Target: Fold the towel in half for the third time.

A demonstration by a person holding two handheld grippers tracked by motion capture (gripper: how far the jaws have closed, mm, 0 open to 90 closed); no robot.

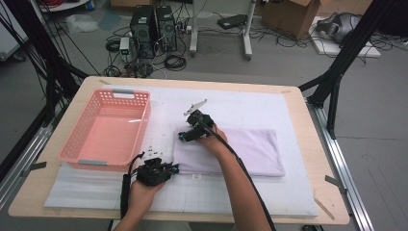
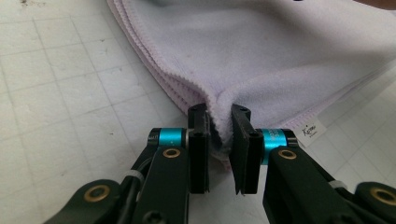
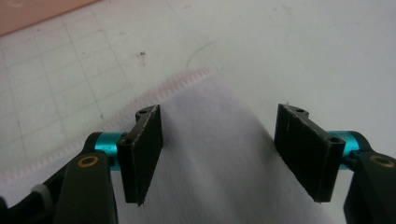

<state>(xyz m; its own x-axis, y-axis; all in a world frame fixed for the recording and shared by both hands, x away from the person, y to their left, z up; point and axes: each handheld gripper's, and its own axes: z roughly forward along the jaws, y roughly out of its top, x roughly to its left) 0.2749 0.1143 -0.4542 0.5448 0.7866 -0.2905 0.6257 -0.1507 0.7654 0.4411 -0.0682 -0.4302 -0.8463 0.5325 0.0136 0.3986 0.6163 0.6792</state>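
A folded pale lilac towel (image 1: 240, 149) lies on the white gridded mat (image 1: 250, 192) at mid-table. My left gripper (image 1: 175, 168) is at the towel's near left corner. In the left gripper view that gripper (image 2: 219, 122) is shut on a pinched fold of the towel (image 2: 261, 51), beside a small white label (image 2: 312, 129). My right gripper (image 1: 182, 136) hovers over the towel's far left corner. Seen from its own camera, the right gripper (image 3: 219, 112) stands open, its jaws wide apart above the towel (image 3: 215, 168), with the stitched hem (image 3: 154, 93) just beyond them.
A pink plastic basket (image 1: 67, 150) with nothing in it stands on the left of the mat, close to the left hand. The wooden table (image 1: 317, 159) ends just right of the mat. Beyond the table's far edge are computer towers (image 1: 153, 26) and cables on the floor.
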